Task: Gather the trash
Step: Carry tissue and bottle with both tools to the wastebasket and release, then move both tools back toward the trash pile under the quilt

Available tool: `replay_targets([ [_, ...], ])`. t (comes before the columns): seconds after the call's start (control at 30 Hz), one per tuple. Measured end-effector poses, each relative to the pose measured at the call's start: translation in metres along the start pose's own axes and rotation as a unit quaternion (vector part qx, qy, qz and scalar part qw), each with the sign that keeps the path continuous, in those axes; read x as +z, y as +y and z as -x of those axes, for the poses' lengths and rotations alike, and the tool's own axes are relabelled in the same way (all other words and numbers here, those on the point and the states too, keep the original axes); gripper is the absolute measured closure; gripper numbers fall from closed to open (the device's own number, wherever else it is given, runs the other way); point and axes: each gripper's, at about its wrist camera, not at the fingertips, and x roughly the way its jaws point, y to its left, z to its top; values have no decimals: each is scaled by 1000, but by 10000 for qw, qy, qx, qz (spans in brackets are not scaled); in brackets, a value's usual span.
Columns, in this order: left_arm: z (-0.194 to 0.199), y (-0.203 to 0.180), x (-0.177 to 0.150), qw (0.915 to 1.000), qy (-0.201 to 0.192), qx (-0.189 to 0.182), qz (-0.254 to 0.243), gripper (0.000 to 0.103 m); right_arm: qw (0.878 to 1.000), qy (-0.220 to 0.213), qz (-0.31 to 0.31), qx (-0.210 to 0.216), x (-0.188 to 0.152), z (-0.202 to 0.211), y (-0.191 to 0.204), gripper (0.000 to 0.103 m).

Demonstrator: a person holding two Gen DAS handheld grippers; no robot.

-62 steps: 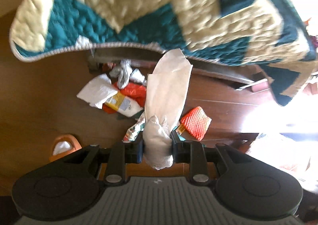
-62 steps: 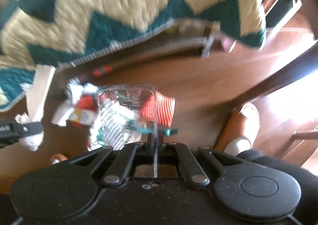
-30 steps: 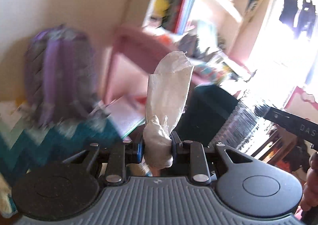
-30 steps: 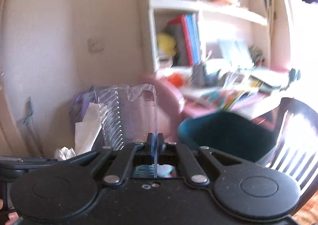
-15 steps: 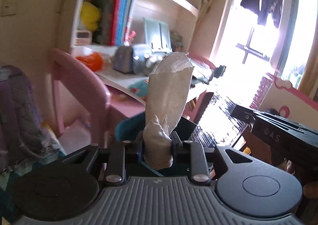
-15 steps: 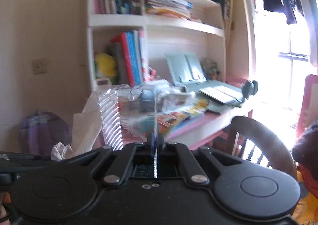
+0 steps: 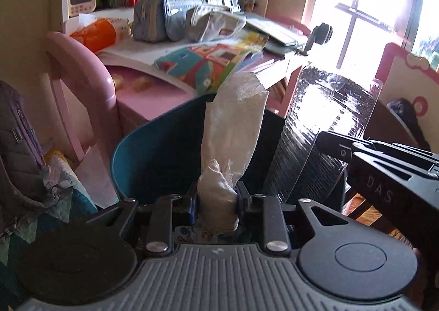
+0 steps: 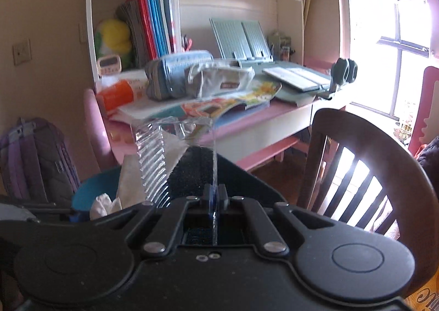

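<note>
A crumpled white tissue (image 7: pixel 230 143) stands upright over the open teal bin (image 7: pixel 142 151). A clear ridged plastic tray (image 7: pixel 321 129) stands on edge just beside it.

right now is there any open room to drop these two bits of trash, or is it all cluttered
The open mouth of the teal bin is the free space, just ahead of the left gripper holding the tissue and beside the clear plastic tray in the right gripper. The pink desk behind is crowded with books and pouches; the backpack blocks the bin's left.

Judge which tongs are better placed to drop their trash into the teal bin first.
Left, probably. The left tongs hold the tissue directly over the teal bin; the right tongs, holding the clear plastic tray, sit toward its far side.
</note>
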Motion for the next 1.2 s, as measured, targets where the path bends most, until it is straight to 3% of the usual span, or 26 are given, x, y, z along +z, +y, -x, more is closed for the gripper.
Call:
replay_targets([
  [0.17,-25,-1,0,9985,485,195,-176,77,9994,340,101,-12,-6,-17,2,102],
  [0.33,-33,-4,5,9971,606,318,-337,76,9989,450,116,-54,-9,-20,1,90],
  [0.5,-34,-3,7,9966,697,304,-327,72,9987,490,107,-58,-12,-20,-1,86],
  [0.57,-32,-4,7,9967,648,326,-377,51,9988,475,100,-68,-12,-17,-2,80],
  [0.63,-27,-6,6,9972,518,347,-410,43,9989,437,115,-103,-12,-12,-2,78],
  [0.93,5,-1,2,9985,325,295,-316,42,9993,362,101,-6,-9,17,0,73],
  [1.07,32,-1,-2,9985,85,380,-382,27,9995,286,159,32,-9,39,7,68],
  [1.2,60,5,-8,9985,-102,390,-369,26,9996,164,192,132,-9,64,13,60],
])
